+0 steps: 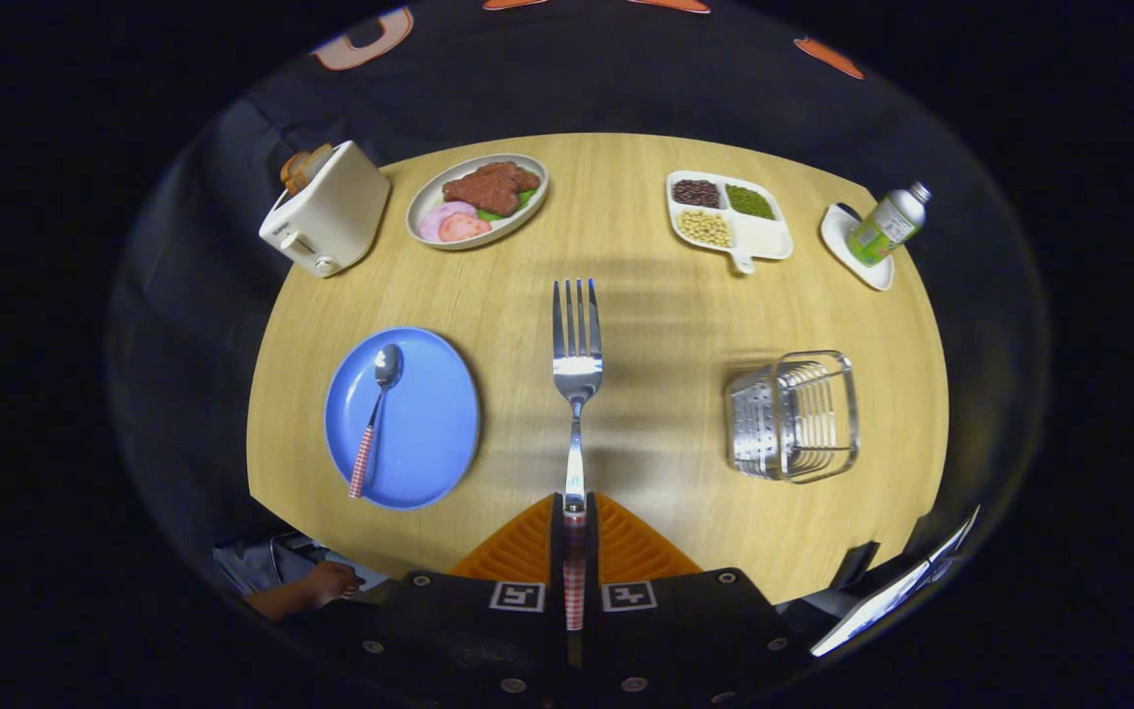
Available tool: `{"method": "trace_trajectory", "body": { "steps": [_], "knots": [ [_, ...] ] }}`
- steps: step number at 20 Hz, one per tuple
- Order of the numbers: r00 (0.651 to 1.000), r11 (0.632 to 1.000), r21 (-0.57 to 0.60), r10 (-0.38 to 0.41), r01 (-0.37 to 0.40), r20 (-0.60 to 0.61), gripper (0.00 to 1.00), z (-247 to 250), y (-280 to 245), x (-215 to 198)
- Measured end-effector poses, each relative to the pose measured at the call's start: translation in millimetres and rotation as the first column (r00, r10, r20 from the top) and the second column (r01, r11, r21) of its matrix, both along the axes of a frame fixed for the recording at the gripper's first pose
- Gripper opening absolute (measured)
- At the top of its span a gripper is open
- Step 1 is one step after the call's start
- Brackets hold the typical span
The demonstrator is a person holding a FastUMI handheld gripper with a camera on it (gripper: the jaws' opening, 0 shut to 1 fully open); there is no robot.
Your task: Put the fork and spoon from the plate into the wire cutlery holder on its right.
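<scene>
Now fork clamped in tool, tines pointing fwd.

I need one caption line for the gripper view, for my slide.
Gripper shut on the fork, held above the table between the blue plate with the spoon and the wire holder.

A round, light wood desk carries everything. Take the blue plate as the landmark: beyond it stand a white toaster and an oval dish of meat slices. To the plate's right, well apart, sits the wire cutlery holder. Beyond the holder lie a white divided tray of beans and a small white dish bearing a tilted bottle.
</scene>
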State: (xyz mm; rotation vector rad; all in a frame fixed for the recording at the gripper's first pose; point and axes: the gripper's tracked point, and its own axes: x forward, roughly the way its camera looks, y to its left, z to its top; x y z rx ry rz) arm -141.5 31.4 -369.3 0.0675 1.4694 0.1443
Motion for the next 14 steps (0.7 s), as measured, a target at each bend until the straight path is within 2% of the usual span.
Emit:
{"method": "trace_trajectory", "body": {
  "steps": [5, 9, 14],
  "knots": [
    [0.995, 0.998, -0.054, -0.027, 0.021, -0.099, 0.07, -3.9, -74.6, -13.4],
    [0.983, 0.999, -0.046, 0.013, -0.022, -0.183, 0.07, -13.3, -101.8, -18.1],
    [0.937, 0.998, 0.003, 0.062, -0.065, -0.344, 0.07, -26.6, -118.2, -26.3]
  ]
}}
